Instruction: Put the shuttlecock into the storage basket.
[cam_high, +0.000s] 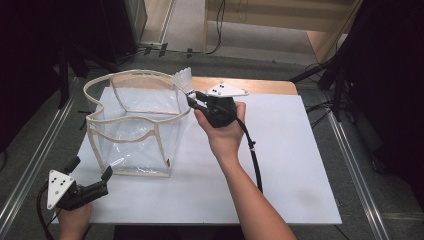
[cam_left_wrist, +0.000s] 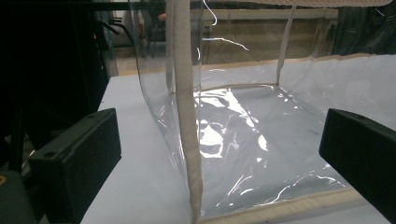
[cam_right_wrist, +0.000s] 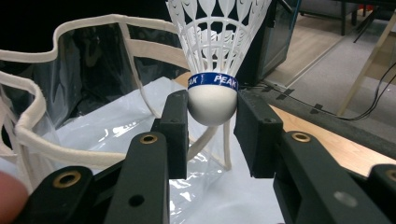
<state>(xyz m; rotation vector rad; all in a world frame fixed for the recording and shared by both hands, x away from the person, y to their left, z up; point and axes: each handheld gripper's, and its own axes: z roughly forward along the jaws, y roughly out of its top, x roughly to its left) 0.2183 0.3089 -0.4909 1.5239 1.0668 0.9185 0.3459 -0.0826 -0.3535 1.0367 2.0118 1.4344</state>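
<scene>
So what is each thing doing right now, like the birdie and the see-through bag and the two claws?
Shuttlecock: upright, cork pinched in the right claw, at the bag's rim.
Clear bag: standing open on the table, nothing inside.
Right claw: shut on the shuttlecock.
Left claw: open, holding nothing, near the bag's corner.

left gripper: jaws wide apart, low near person | right gripper: clamped, raised, arm extended

white tabletop, wooden board
</scene>
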